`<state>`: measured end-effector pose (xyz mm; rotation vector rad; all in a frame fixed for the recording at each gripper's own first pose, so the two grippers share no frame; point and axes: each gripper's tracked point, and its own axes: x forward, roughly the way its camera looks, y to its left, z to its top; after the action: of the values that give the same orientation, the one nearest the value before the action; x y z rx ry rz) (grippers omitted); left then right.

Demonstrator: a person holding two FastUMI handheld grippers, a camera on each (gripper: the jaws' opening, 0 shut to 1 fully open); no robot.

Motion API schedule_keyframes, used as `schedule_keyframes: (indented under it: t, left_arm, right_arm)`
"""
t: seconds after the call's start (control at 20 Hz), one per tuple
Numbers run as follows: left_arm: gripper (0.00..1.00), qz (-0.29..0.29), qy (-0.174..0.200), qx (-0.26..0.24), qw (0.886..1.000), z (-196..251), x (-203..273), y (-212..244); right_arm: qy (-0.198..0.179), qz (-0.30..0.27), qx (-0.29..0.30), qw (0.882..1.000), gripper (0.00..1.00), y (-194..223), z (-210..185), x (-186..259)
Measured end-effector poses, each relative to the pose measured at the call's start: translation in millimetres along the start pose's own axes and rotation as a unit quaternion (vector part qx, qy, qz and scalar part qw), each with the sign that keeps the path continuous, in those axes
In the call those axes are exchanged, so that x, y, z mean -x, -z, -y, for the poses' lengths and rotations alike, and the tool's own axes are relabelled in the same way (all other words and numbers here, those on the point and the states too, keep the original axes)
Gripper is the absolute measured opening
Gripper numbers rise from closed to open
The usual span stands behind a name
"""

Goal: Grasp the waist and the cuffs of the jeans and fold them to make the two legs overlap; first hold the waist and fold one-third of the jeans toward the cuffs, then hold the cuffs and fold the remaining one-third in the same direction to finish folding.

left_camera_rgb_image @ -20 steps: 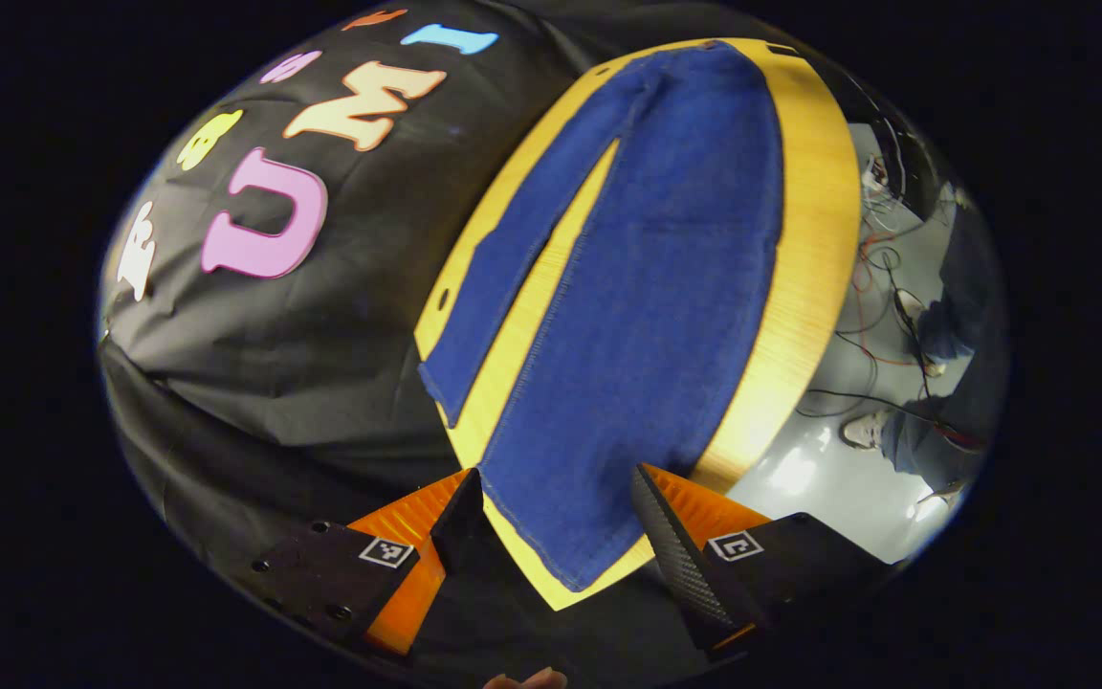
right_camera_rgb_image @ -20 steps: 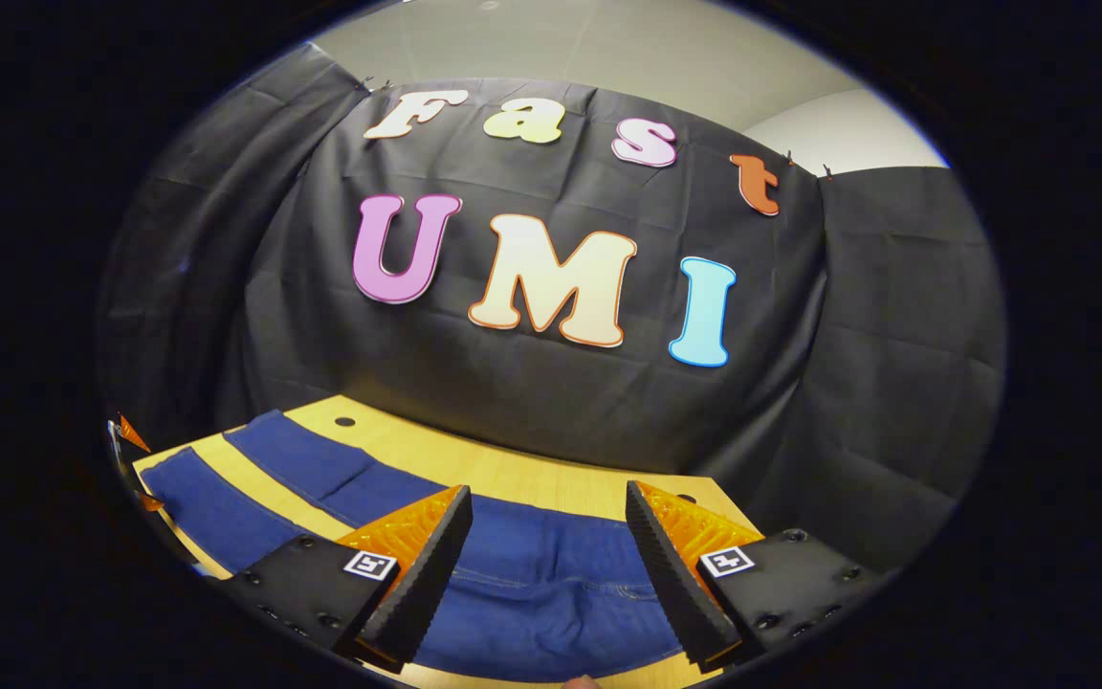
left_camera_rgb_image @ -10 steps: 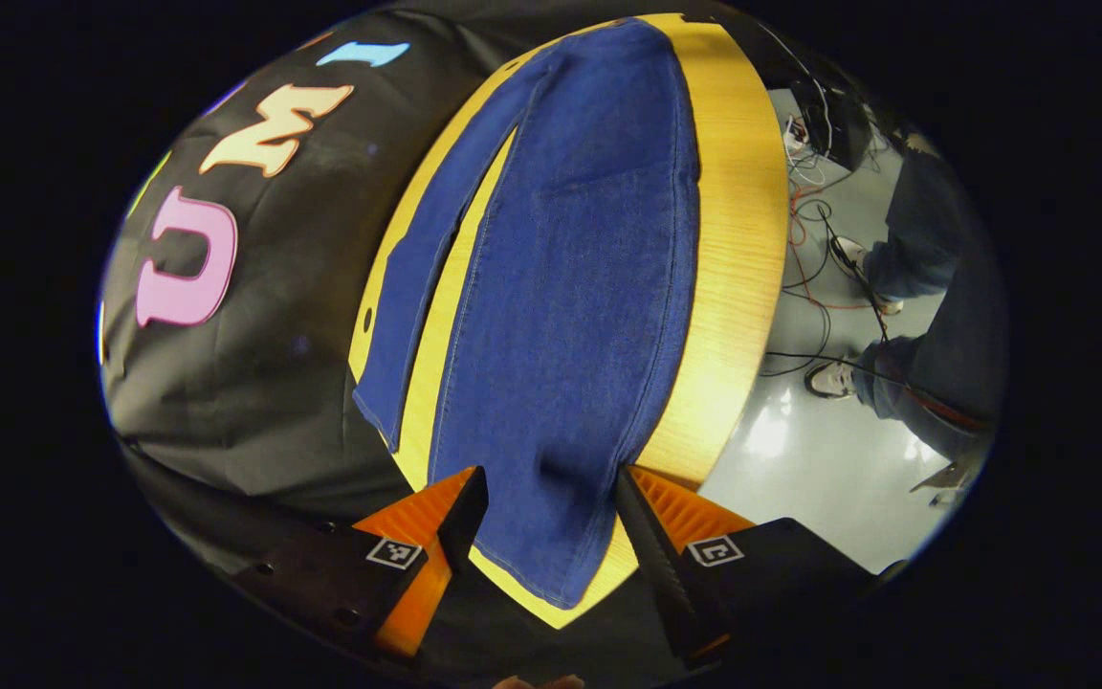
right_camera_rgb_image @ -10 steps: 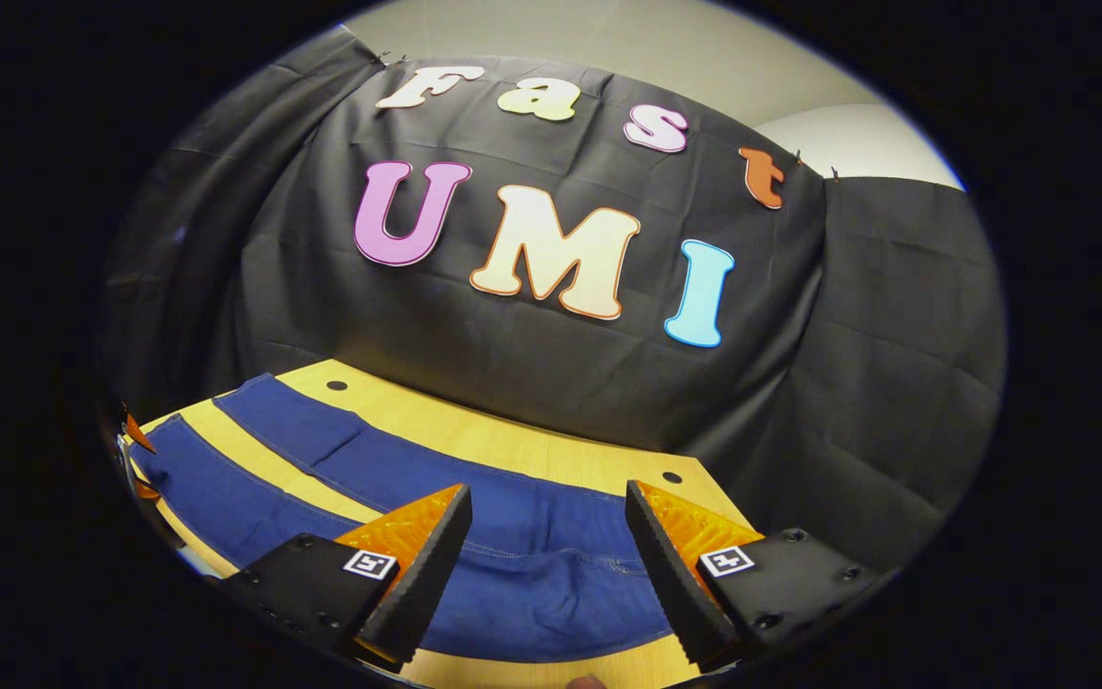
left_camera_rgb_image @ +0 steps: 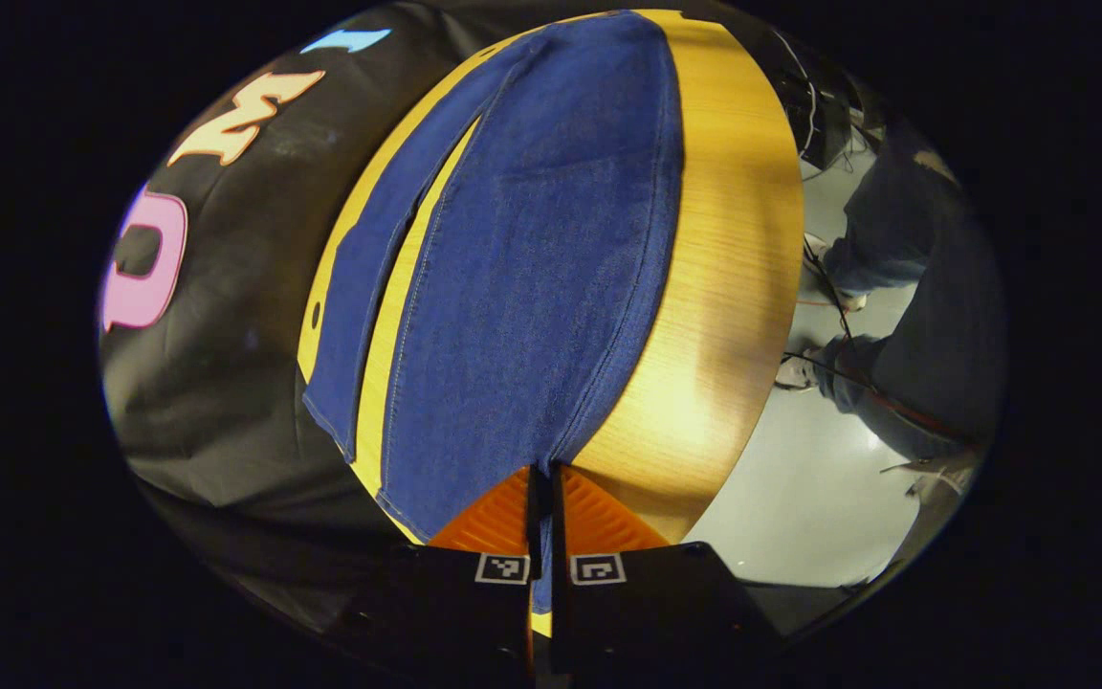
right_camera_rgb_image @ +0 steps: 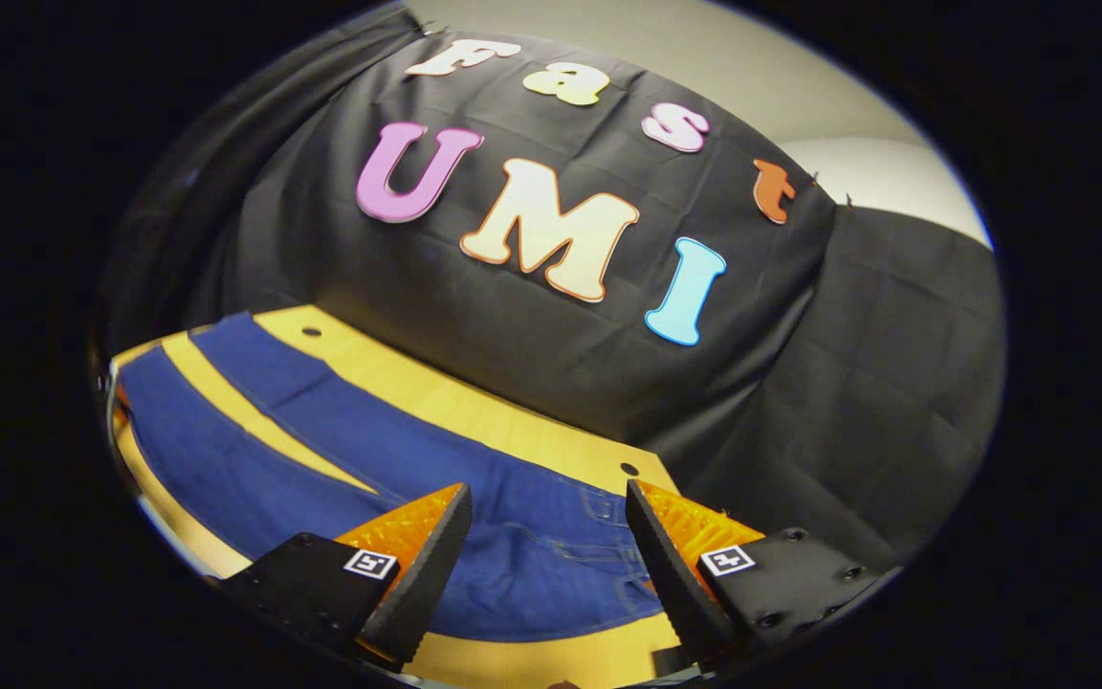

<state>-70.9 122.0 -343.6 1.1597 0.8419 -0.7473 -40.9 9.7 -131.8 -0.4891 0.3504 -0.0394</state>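
Your wooden table (left_camera_rgb_image: 733,287) carries the jeans (left_camera_rgb_image: 532,268) spread flat along it, both legs still apart with a strip of bare wood between them. In the right gripper view the jeans (right_camera_rgb_image: 341,450) run from the waist near you out to the far left. Beside the table, a person's legs (left_camera_rgb_image: 905,316) stand on the grey floor (left_camera_rgb_image: 800,517). Your left gripper (left_camera_rgb_image: 541,474) is pinched tight on the near leg's cuff. Your right gripper (right_camera_rgb_image: 546,536) hangs spread wide above the waist, gripping nothing.
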Motion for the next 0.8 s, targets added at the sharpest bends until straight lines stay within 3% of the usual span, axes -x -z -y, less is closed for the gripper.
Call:
schedule_keyframes:
  t: [0.15,0.25,0.5,0.65,0.7,0.8]
  left_arm:
    - [0.00,-0.017,0.009,0.019,1.000,-1,2,1]
    - [0.00,-0.031,0.001,0.024,0.999,-4,1,-1]
    - [0.00,-0.074,0.004,0.044,0.996,-2,6,-1]
    - [0.00,-0.098,0.005,0.058,0.994,-4,6,1]
    - [0.00,-0.103,0.003,0.058,0.993,-4,6,1]
    - [0.00,-0.117,0.001,0.060,0.991,-3,8,3]
  right_arm:
    - [-0.011,-0.025,0.098,0.995,0.99,49,35,-8]
    - [-0.035,-0.046,0.171,0.984,1.00,88,57,-14]
    - [-0.143,-0.079,0.332,0.929,1.00,178,60,-14]
    - [-0.202,-0.082,0.379,0.899,1.00,220,48,-20]
    - [-0.217,-0.083,0.387,0.893,0.96,232,45,-23]
    - [-0.242,-0.090,0.397,0.881,1.00,255,42,-29]
